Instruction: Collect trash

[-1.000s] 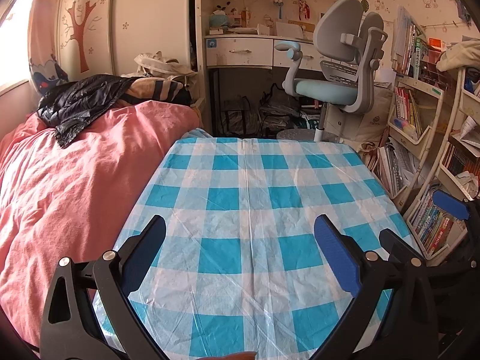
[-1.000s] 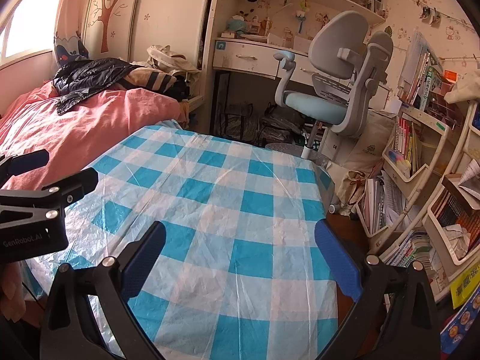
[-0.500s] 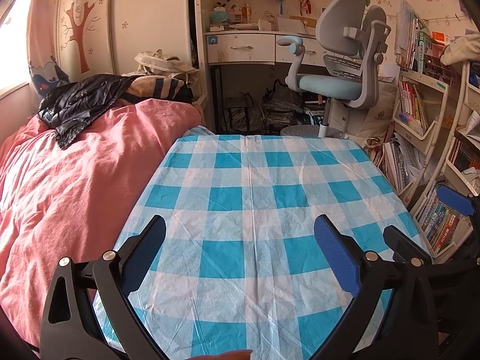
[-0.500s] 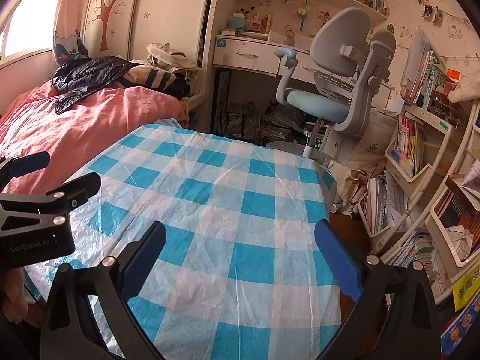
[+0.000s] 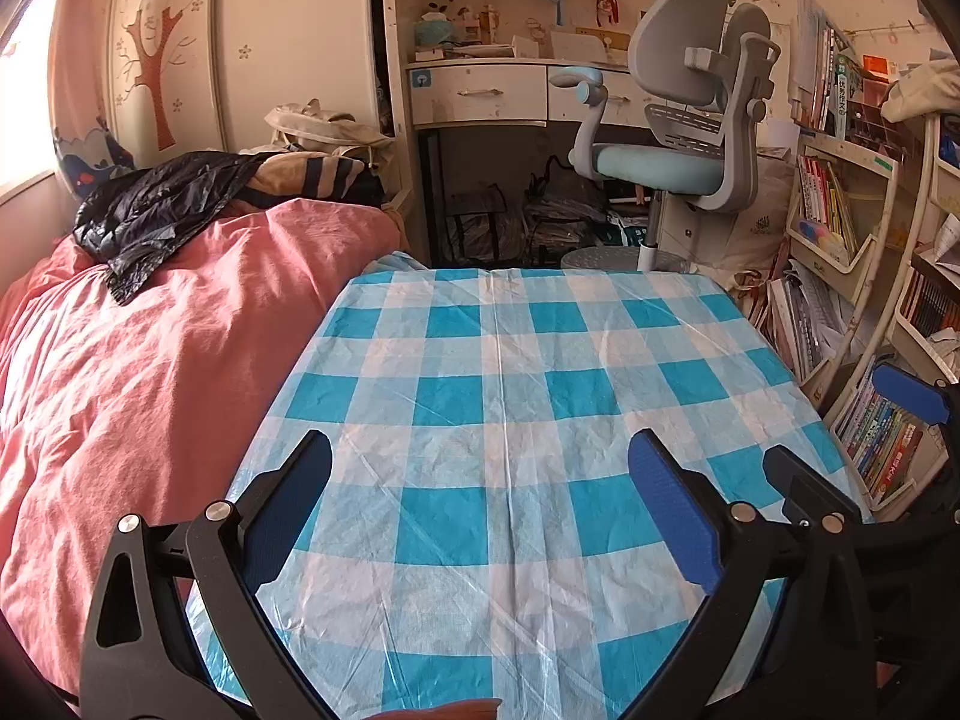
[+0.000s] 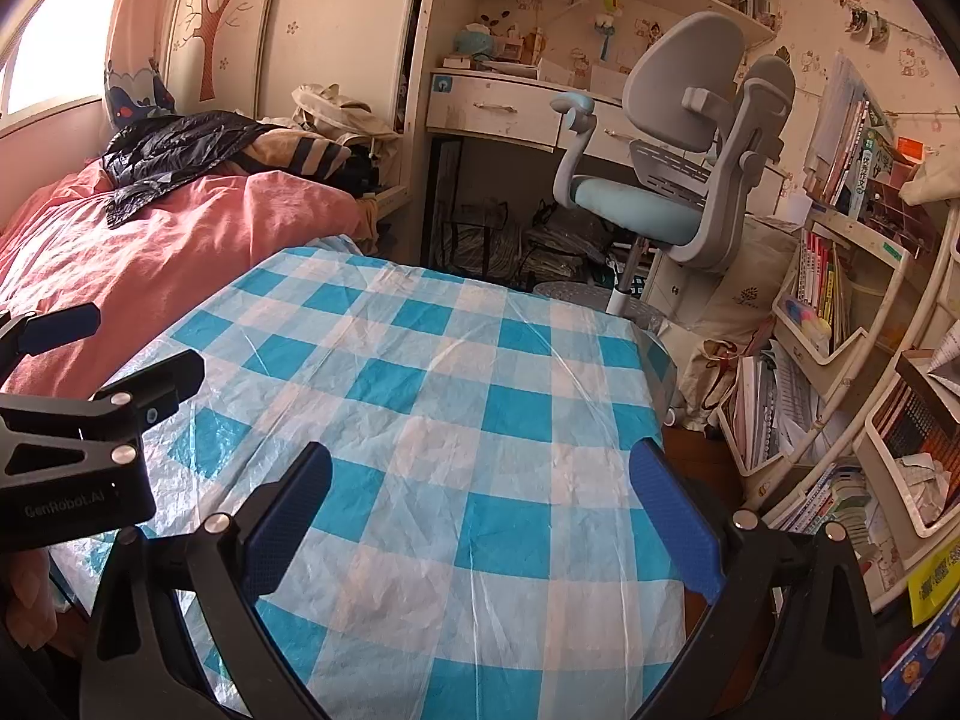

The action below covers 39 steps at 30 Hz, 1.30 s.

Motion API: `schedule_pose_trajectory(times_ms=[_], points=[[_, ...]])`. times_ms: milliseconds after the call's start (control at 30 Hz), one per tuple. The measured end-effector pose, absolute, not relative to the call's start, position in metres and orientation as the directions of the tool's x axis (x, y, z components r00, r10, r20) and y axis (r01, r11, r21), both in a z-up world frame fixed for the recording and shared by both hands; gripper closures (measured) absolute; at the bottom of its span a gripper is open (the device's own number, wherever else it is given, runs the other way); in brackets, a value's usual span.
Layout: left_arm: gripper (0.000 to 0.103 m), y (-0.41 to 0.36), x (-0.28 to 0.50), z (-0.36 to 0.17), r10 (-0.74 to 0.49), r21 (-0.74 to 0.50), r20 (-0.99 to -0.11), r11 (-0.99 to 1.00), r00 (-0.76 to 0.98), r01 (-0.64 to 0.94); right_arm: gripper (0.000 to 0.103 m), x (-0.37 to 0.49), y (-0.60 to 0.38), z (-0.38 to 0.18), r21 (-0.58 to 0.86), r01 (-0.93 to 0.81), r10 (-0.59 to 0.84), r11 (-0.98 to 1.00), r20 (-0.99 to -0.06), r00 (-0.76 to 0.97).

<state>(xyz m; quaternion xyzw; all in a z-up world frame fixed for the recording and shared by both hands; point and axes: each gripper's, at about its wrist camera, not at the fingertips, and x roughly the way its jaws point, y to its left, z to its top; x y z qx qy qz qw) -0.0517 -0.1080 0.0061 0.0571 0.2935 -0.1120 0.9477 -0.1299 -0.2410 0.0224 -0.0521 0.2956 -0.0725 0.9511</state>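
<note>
Both the left gripper [image 5: 480,510] and right gripper [image 6: 480,510] hover side by side over the blue-checked table [image 5: 510,360] with fingers spread wide and holding nothing, seemingly searching, since no trash shows on the cloth in either view.

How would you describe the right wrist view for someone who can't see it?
An open right claw hangs over a table with a blue-and-white checked cloth. A pink bed lies left, a grey desk chair behind, bookshelves right; the left claw shows at the left edge.
</note>
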Motion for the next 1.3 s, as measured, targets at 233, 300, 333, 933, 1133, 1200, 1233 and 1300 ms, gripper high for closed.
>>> schedule_pose_trajectory(times_ms=[233, 300, 333, 933, 1133, 1200, 1233, 1300], points=[[0.007, -0.110, -0.047, 0.003, -0.182, 0.034, -0.577, 0.969, 0.796, 0.246, 0.008, -0.129, -0.241, 0.022, -0.142, 0.107, -0.168, 0.984, -0.555, 0.814], [0.007, -0.110, -0.045, 0.002, -0.180, 0.033, -0.578, 0.969, 0.796, 0.243, 0.008, -0.129, -0.241, 0.022, -0.142, 0.107, -0.169, 0.984, -0.556, 0.814], [0.007, -0.110, -0.045, 0.001, -0.180, 0.033, -0.578, 0.970, 0.796, 0.243, 0.008, -0.129, -0.241, 0.022, -0.142, 0.107, -0.169, 0.984, -0.556, 0.814], [0.007, -0.105, -0.042, -0.001, -0.177, 0.019, -0.583, 0.973, 0.793, 0.231, 0.008, -0.119, -0.236, 0.013, -0.156, 0.103, -0.175, 0.982, -0.568, 0.805], [0.007, -0.099, -0.040, -0.003, -0.201, -0.027, -0.604, 0.972, 0.771, 0.232, 0.008, -0.116, -0.234, 0.008, -0.125, 0.107, -0.161, 0.986, -0.598, 0.785], [0.007, -0.097, -0.038, -0.009, -0.233, -0.068, -0.634, 0.967, 0.737, 0.247, 0.008, -0.113, -0.237, 0.004, -0.096, 0.112, -0.148, 0.989, -0.621, 0.770], [0.007, -0.096, -0.037, -0.010, -0.243, -0.076, -0.640, 0.964, 0.729, 0.254, 0.008, -0.111, -0.238, 0.002, -0.084, 0.116, -0.143, 0.990, -0.631, 0.763], [0.007, -0.099, -0.041, -0.009, -0.232, -0.048, -0.634, 0.964, 0.738, 0.261, 0.008, -0.106, -0.240, -0.003, -0.072, 0.122, -0.139, 0.990, -0.655, 0.743]])
